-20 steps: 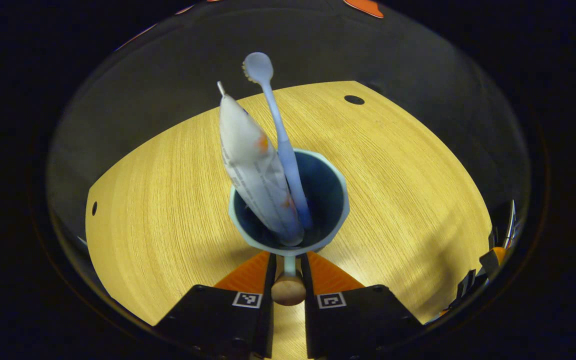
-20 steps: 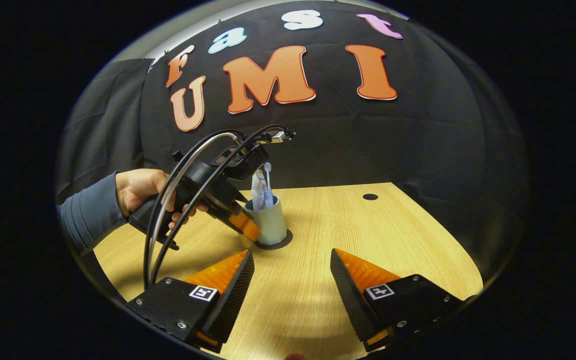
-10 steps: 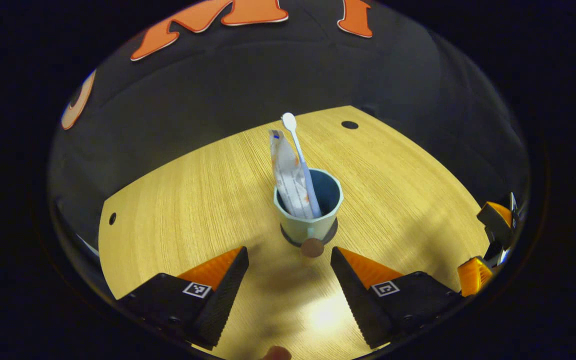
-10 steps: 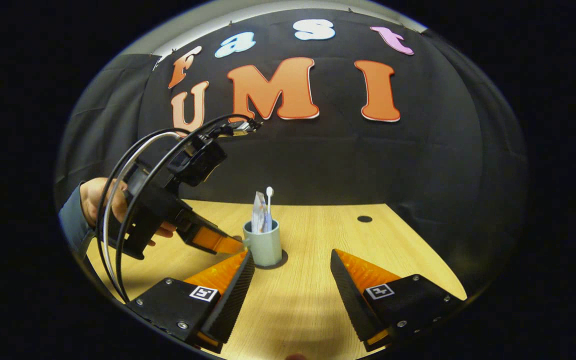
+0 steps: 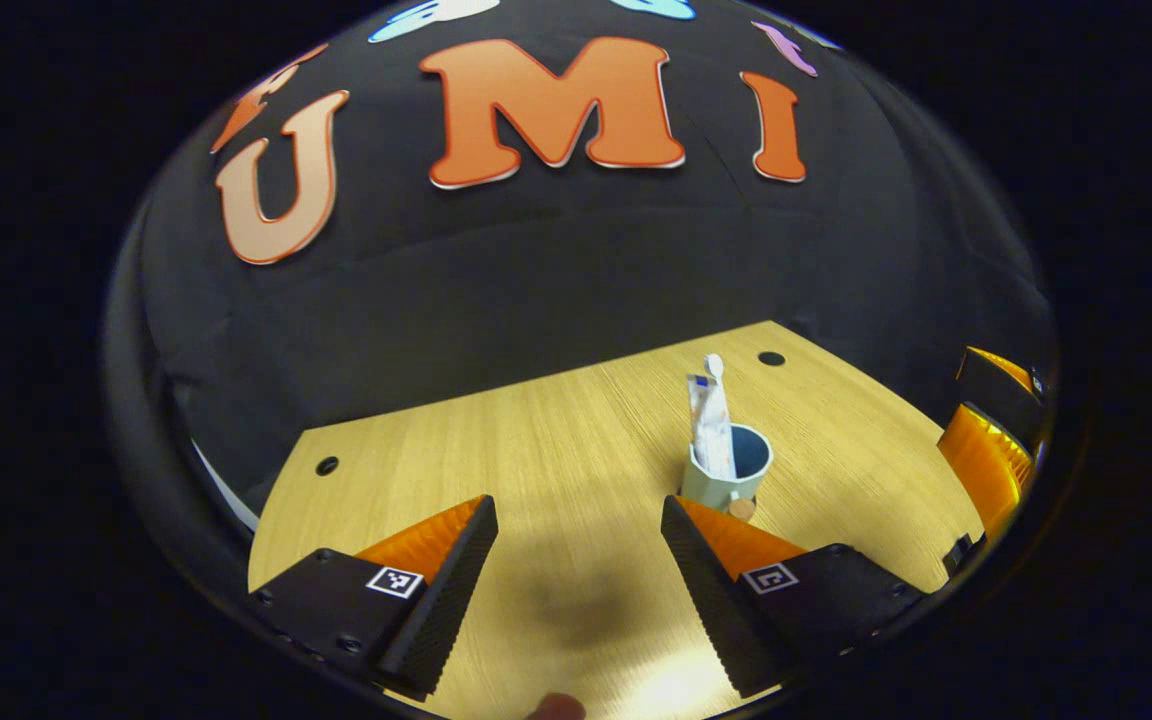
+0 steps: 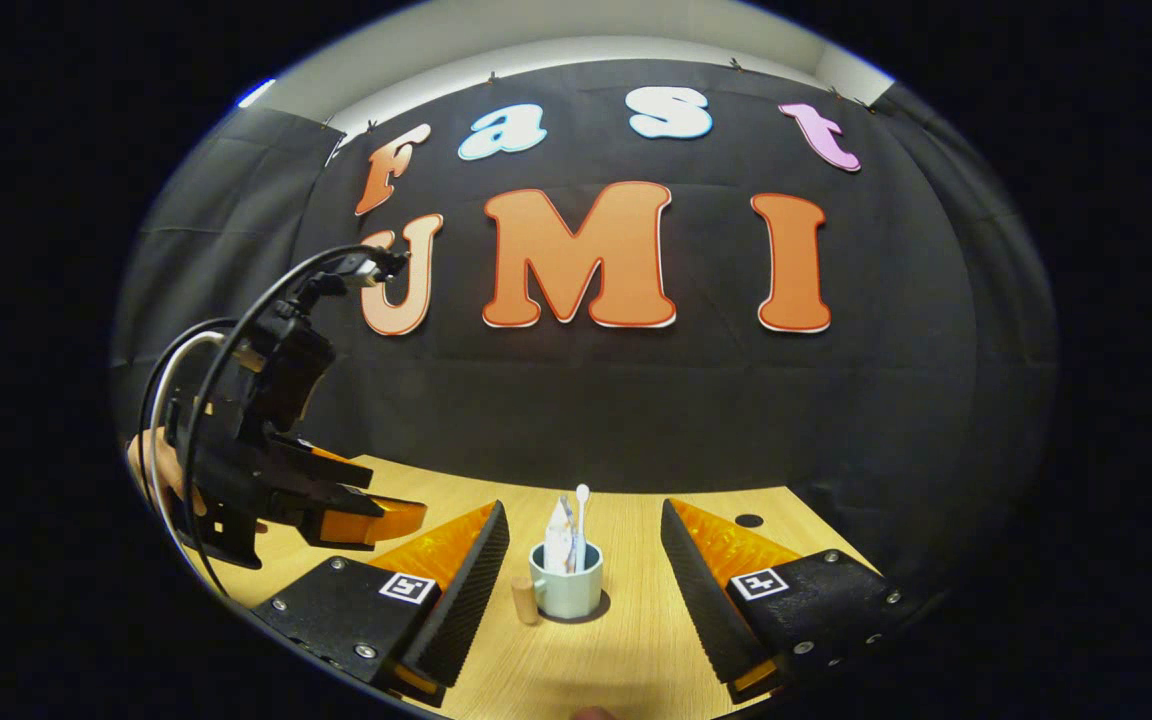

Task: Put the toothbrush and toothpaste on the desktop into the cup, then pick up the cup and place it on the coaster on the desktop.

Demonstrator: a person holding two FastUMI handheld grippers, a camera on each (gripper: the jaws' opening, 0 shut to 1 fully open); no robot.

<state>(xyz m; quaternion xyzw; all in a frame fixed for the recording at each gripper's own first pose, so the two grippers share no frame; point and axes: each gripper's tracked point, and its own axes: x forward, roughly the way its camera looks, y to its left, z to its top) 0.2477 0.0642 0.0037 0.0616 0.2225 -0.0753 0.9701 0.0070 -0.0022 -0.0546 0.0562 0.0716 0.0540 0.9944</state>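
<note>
A pale green cup [image 5: 724,486] with a dark blue inside stands upright on the wooden desktop [image 5: 536,450]. The white toothpaste tube [image 5: 707,425] and the pale blue toothbrush [image 5: 713,366] stick up out of it. Its round wooden handle knob [image 5: 741,508] points toward me. My left gripper [image 5: 576,510] is open and empty, well back from the cup. In the right gripper view the cup [image 6: 566,592] rests on a dark coaster [image 6: 598,607], far beyond my open, empty right gripper [image 6: 584,508]. The left gripper [image 6: 376,500] hangs at the left, held by a hand [image 6: 148,470].
The desktop has small round holes [image 5: 327,465] near its back corners [image 5: 771,358]. The black cloth wall rises just behind the desk. The right gripper's orange fingers [image 5: 984,455] show at the right rim of the left gripper view.
My left gripper let go of the cup's handle, opened, and drew back and up to the left. The right gripper also pulled back, so the cup looks smaller in both views.
</note>
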